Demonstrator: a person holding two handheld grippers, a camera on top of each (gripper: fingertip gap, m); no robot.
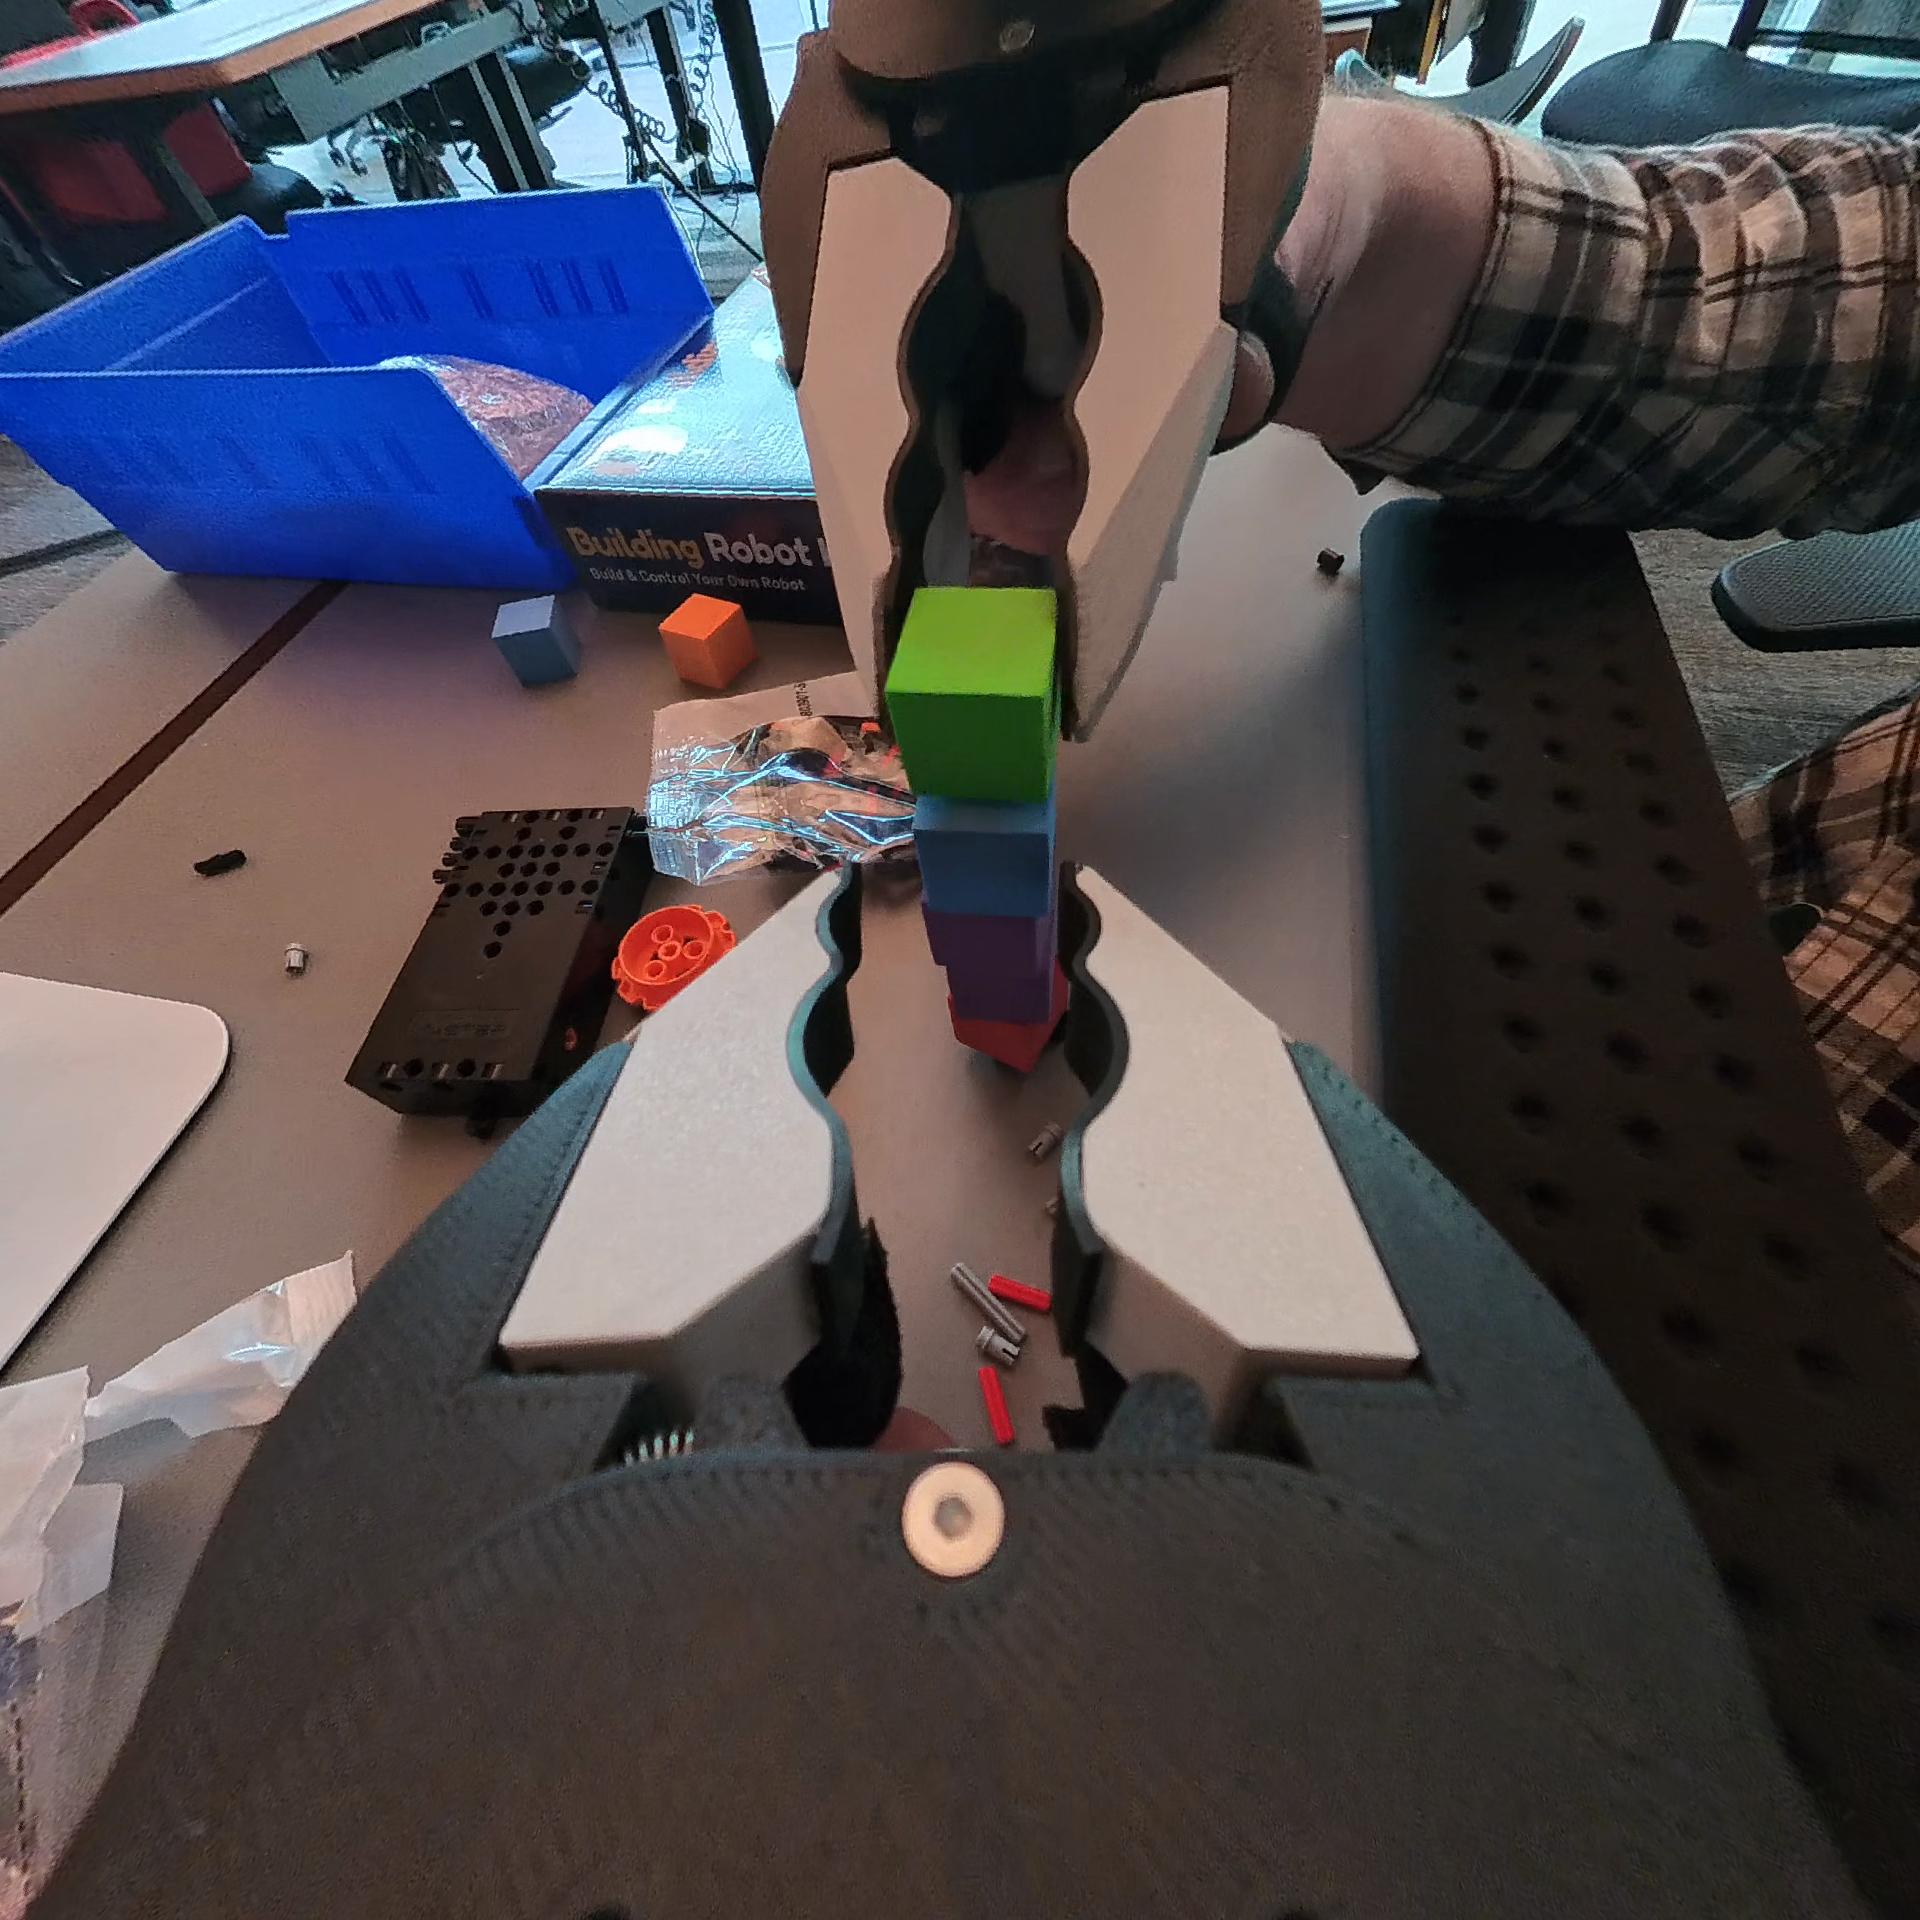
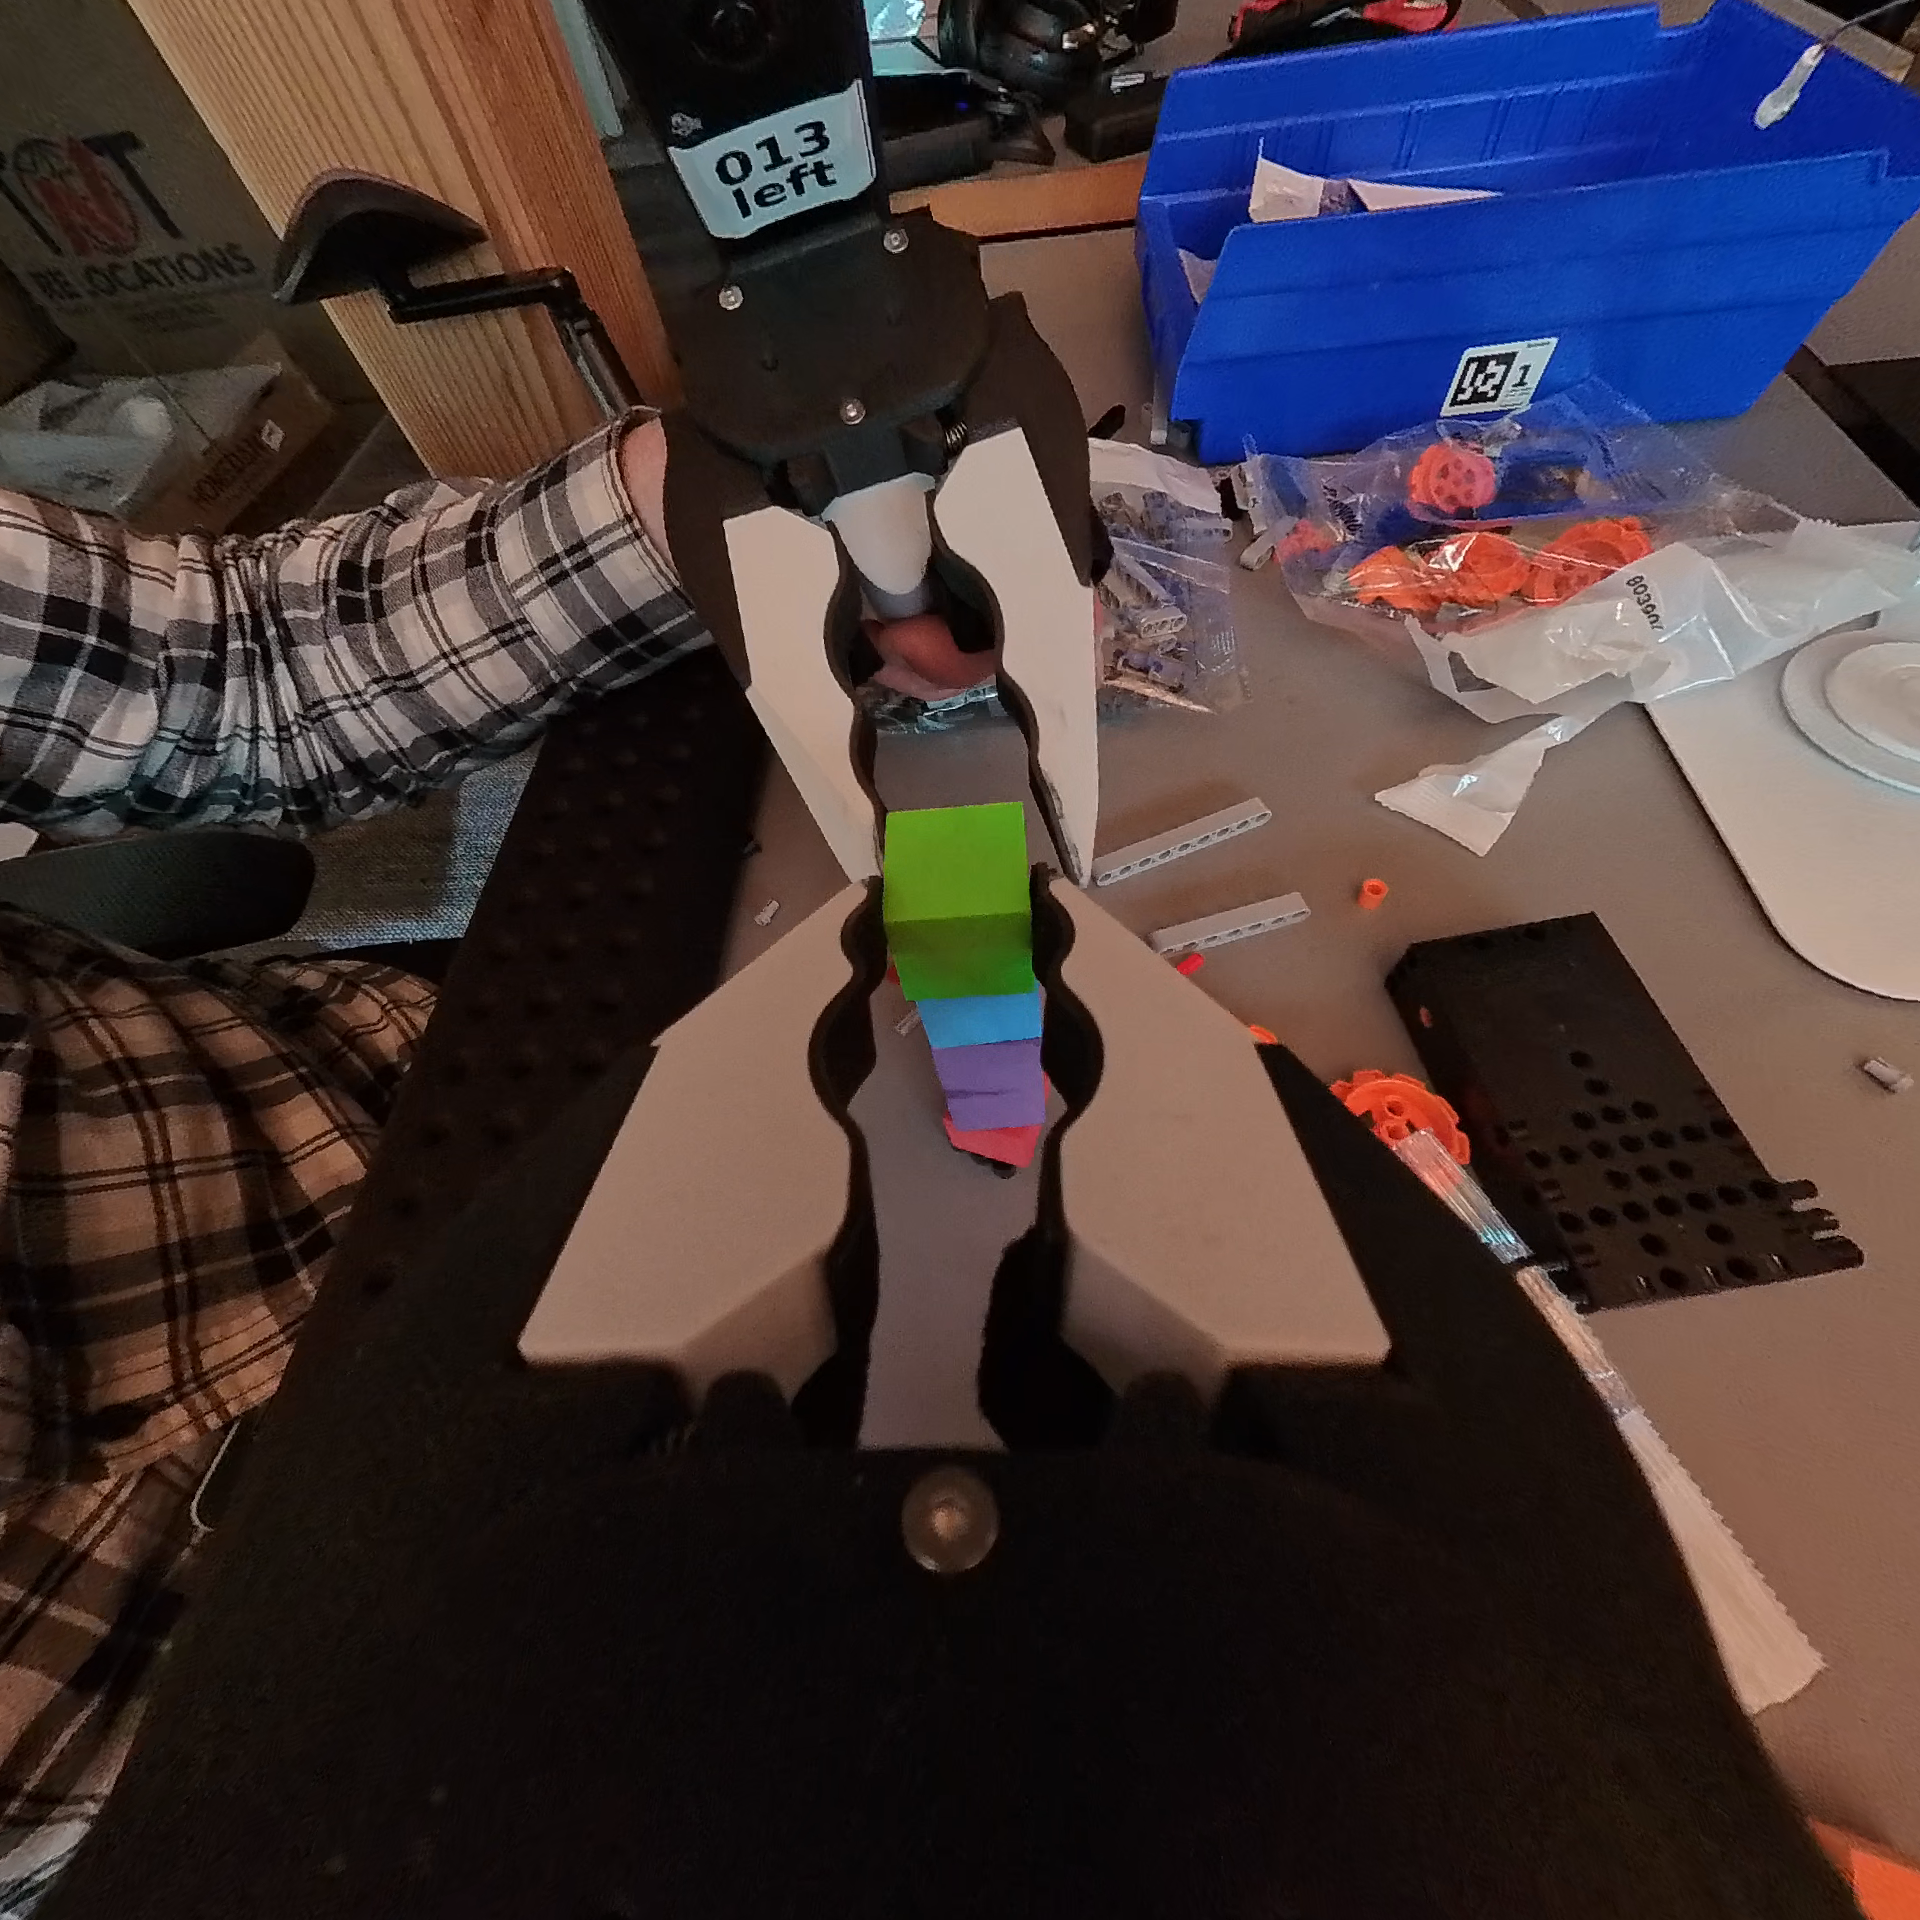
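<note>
My right gripper (image 1: 977, 665) clamps the green cube (image 1: 977, 691) atop the blue, purple and red cube stack (image 1: 992, 935) at frame centre. My left gripper (image 1: 961, 883) hangs parted around the stack's lower cubes, not visibly touching them.

Grey table (image 1: 1226, 790), ribbed wooden pillar (image 2: 416, 208), black office chair (image 1: 1725, 94).

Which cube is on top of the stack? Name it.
The green cube: it crowns the stack, between the right gripper's fingers, directly above the blue cube.
</note>
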